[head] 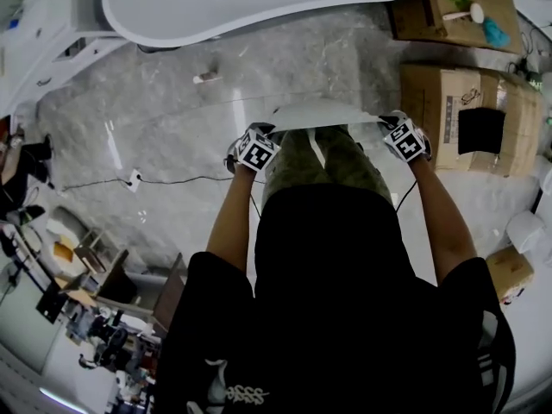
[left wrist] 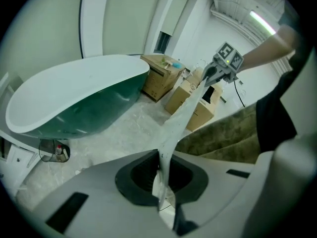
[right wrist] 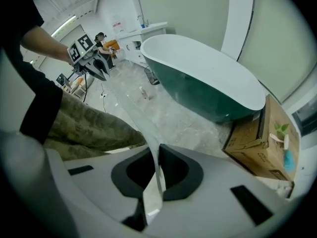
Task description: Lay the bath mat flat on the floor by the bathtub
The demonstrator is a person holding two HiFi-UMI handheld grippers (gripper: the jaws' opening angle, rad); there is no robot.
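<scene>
Bathtub (head: pixel 216 7) glossy and smooth; floor (head: pixel 172 119) polished, veined stone; boxes (head: pixel 427 102) matt cardboard; bath mat (head: pixel 321 114) a thin, smooth sheet.

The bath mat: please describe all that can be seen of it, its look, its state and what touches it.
The bath mat is a thin, pale grey-white sheet that bends easily. It is held up and stretched between the two grippers: the left gripper is shut on one end, the right gripper on the other. It is over the grey marbled floor, in front of the white bathtub, and does not yet lie flat.
</scene>
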